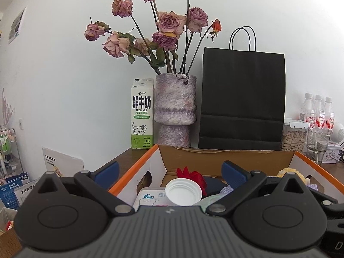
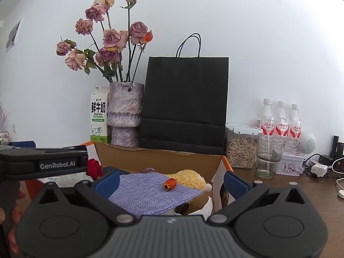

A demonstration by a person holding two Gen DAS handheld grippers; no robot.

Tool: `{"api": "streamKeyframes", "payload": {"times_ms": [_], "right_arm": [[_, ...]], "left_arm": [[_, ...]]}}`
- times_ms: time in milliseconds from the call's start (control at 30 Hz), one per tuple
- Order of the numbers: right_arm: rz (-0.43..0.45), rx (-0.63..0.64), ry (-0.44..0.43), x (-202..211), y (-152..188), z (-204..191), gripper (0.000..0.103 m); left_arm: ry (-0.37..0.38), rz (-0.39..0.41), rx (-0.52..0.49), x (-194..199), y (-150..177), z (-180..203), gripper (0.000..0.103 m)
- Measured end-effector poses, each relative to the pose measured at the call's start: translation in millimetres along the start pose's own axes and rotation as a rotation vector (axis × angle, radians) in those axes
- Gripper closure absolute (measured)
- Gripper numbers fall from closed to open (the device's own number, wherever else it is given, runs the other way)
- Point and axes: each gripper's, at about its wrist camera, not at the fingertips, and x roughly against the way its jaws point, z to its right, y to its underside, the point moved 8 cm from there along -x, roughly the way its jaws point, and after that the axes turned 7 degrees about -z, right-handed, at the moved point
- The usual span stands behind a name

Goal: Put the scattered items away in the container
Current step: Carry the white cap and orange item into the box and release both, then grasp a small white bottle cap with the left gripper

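An open cardboard box (image 1: pixel 215 159) with orange-edged flaps sits on the wooden table; it also shows in the right wrist view (image 2: pixel 163 161). Inside lie a white cap (image 1: pixel 183 192), a red flower (image 1: pixel 193 176), a wipes pack (image 1: pixel 150 197), a purple cloth (image 2: pixel 150 191) with a dried orange bud (image 2: pixel 169 183) on it, and a yellow plush (image 2: pixel 189 177). My left gripper (image 1: pixel 169 173) is open and empty above the box's left part. My right gripper (image 2: pixel 172 181) is open and empty above the cloth. The left gripper's body (image 2: pixel 43 163) shows at the right view's left.
Behind the box stand a milk carton (image 1: pixel 142 114), a vase of dried roses (image 1: pixel 175 109) and a black paper bag (image 1: pixel 243 101). To the right are a seed jar (image 2: pixel 241 148), a glass (image 2: pixel 268 157), three bottles (image 2: pixel 279 120), a tin (image 2: pixel 290 163) and cables (image 2: pixel 322 169).
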Motion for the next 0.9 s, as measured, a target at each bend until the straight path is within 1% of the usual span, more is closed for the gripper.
{"api": "streamKeyframes", "payload": {"times_ms": [133,267,333,533,633,800,900], "right_arm": [[0.001,-0.003,0.007,2.9,1.2,0.2,0.0],[0.011,-0.003,0.018,15.1,2.8,1.7,0.0],[0.01,0.001,0.018,21.2,4.5,1.1,0.0],[-0.037,0.012,0.001,35.0,14.5,-0.5,0.0],[-0.059,0.008,-0.006,41.4,19.4,-0.3,0.0],[-0.089,0.015,-0.019,51.8,27.7,-0.9,0.0],[-0.112,0.033,-0.026,56.0,33.5,-2.7,0.0]], "left_arm": [[0.014,0.002,0.005,7.6,1.3,-3.9,0.0],[0.052,0.005,0.006,22.9,3.2,-9.3,0.0],[0.064,-0.007,-0.004,28.6,6.2,-10.6,0.0],[0.103,-0.048,-0.034,41.6,16.3,-14.0,0.0],[0.147,-0.076,-0.036,47.1,21.0,-13.0,0.0],[0.169,-0.084,-0.067,54.9,24.7,-9.3,0.0],[0.179,-0.112,-0.081,55.1,29.0,-7.1,0.0]]}}
